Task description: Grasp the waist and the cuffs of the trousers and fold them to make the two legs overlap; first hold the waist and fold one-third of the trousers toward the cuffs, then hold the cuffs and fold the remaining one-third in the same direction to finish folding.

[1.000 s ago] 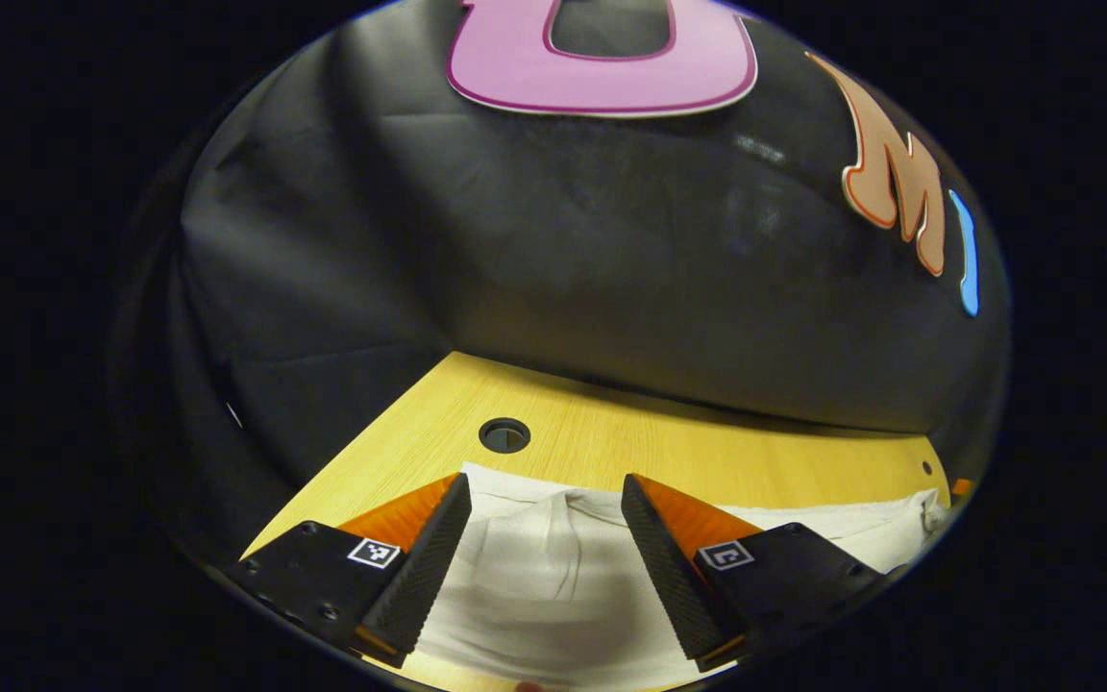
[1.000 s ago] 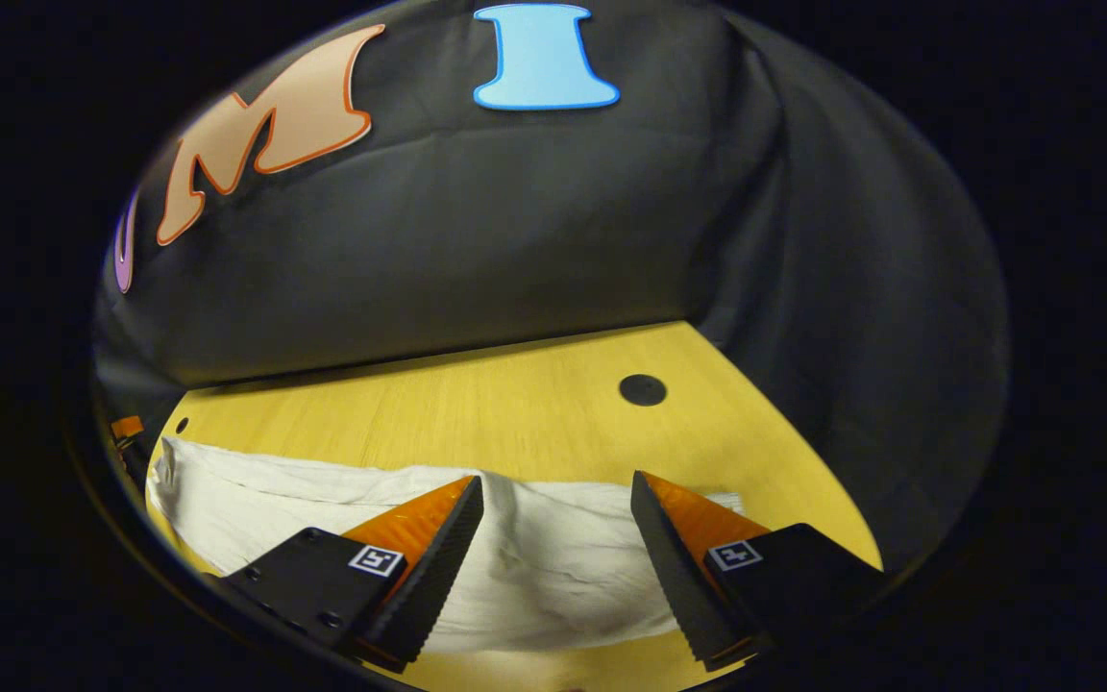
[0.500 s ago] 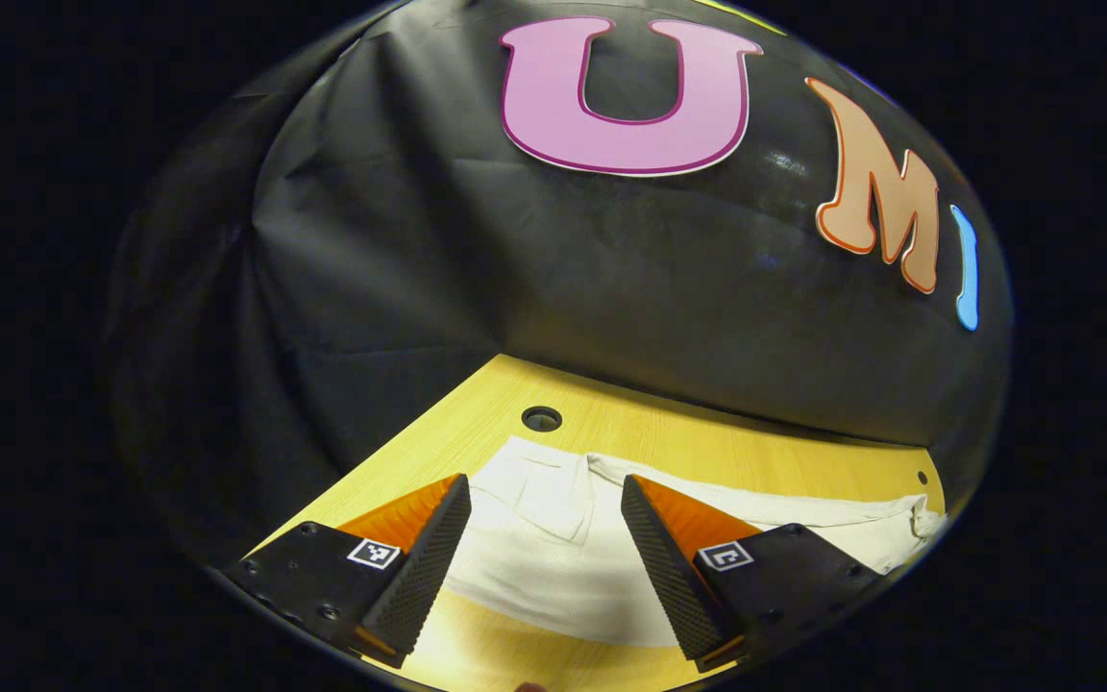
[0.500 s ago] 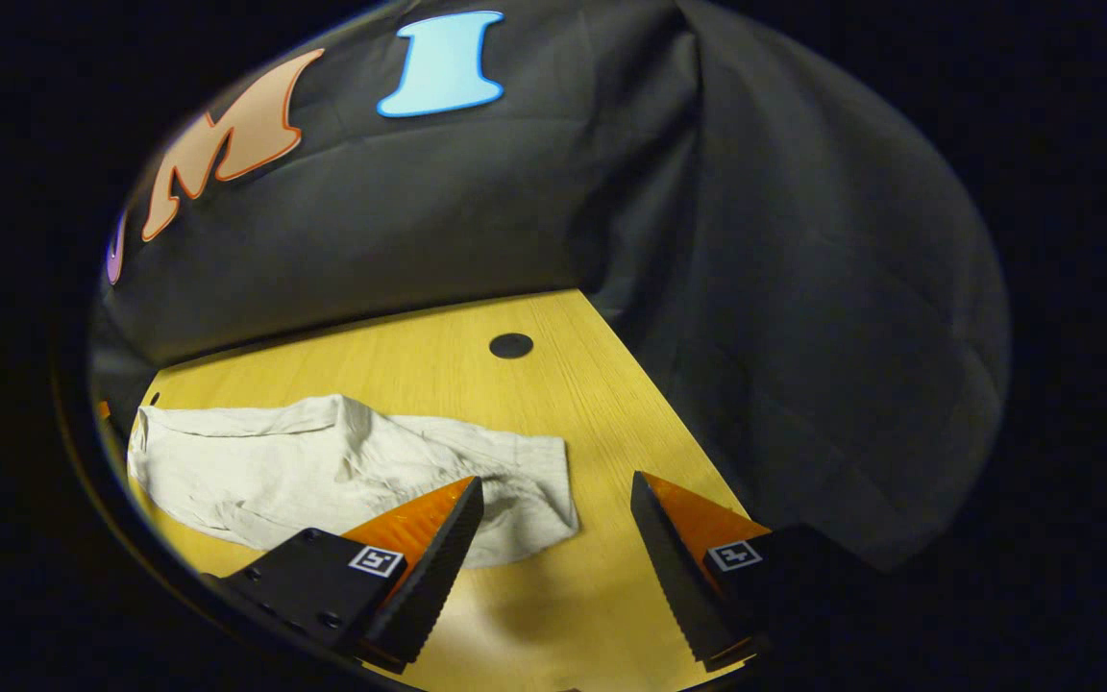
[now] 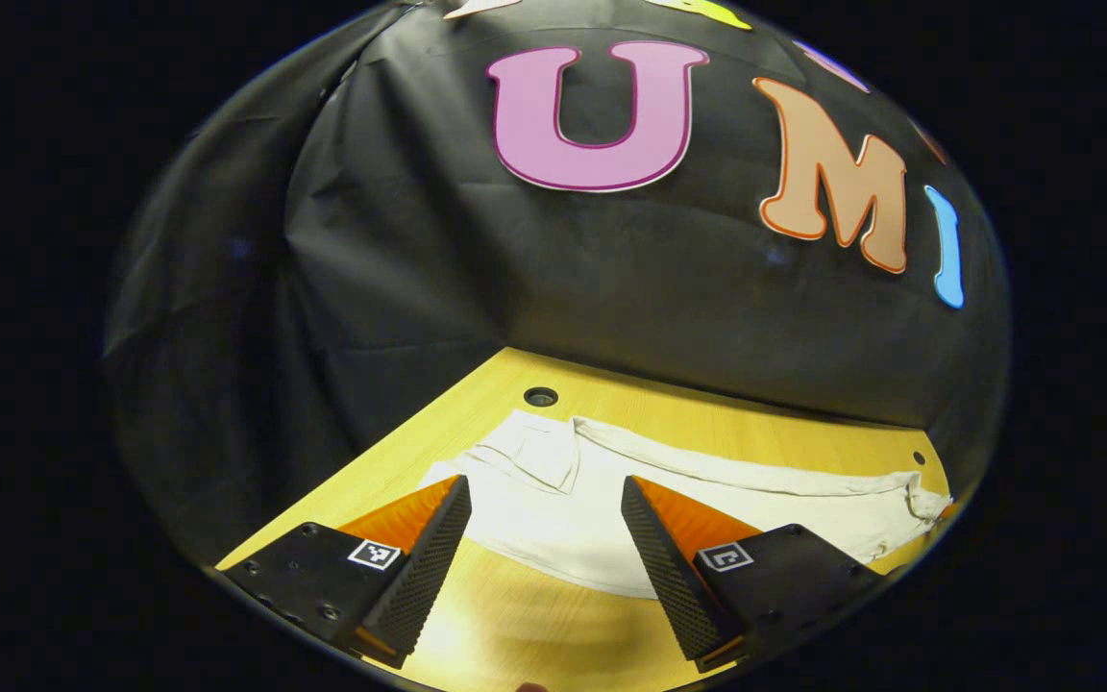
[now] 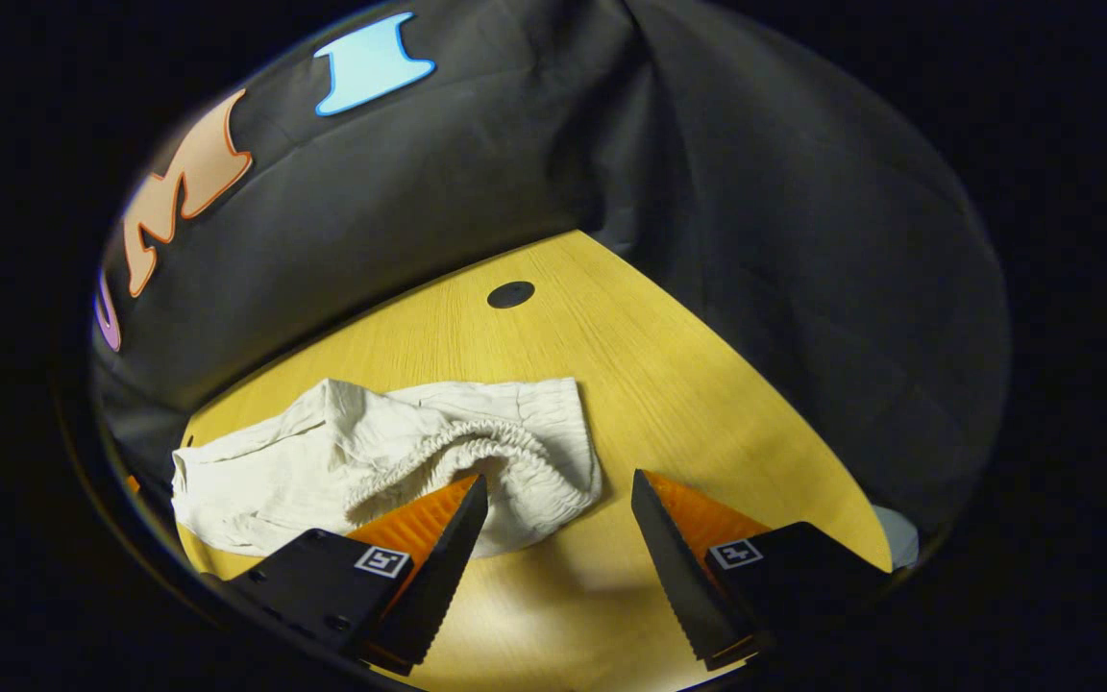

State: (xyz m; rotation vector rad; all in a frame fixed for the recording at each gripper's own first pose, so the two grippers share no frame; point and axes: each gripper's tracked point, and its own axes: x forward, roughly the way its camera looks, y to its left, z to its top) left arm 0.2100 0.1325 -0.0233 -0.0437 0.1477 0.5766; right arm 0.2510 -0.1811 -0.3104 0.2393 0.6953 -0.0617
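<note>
I'm hovering both claws over the wooden table (image 5: 515,615), left gripper (image 5: 542,557) and right gripper (image 6: 553,557) both spread wide and holding nothing. The white trousers (image 5: 669,500) are lying along the back of the table, long axis running side to side. The elastic waist (image 6: 477,447) is sitting at my right claw's end, so I'm guessing the cuffs point left. I'd say pinch the waistband edge cleanly, both layers.

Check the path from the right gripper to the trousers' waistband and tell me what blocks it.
Nothing visible blocks it. The right gripper is open above bare table, and the trousers lie just ahead, gathered waistband nearest its fingers.
</note>
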